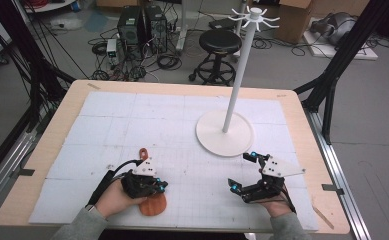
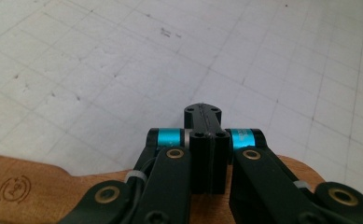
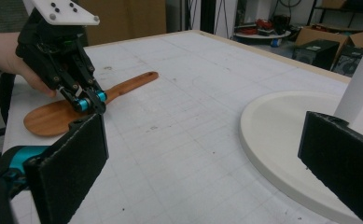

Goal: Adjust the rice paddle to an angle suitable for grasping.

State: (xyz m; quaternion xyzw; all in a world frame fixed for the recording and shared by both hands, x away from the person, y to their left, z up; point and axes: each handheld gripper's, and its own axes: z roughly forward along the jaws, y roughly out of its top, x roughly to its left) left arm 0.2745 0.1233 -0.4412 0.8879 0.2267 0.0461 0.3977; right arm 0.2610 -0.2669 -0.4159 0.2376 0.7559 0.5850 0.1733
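Table: white gridded mat (image 1: 132,125) is covering a wooden top, with cables, a stool (image 1: 220,50) and boxes lying on the floor behind.
Stand: white pole on a round base (image 1: 217,142) is standing toward the right of the mat.
Left gripper (image 1: 158,186): the hand is holding it low at the near edge, jaws pressed together and pointing right, hovering over the spoon with nothing between them.
Spoon (image 1: 152,205): wooden, lying flat on the mat under the left gripper, bowl nearest the person, handle running away.
Right gripper (image 1: 242,172): the hand is resting at the near right, jaws standing wide and empty, aiming toward the stand's base.
Left gripper view: is showing the shut jaws above the spoon (image 2: 25,184), with a round stamp on the wood.
Right gripper view: is showing the whole spoon (image 3: 76,105) beneath the left gripper (image 3: 93,103), and the base (image 3: 272,135) close ahead.
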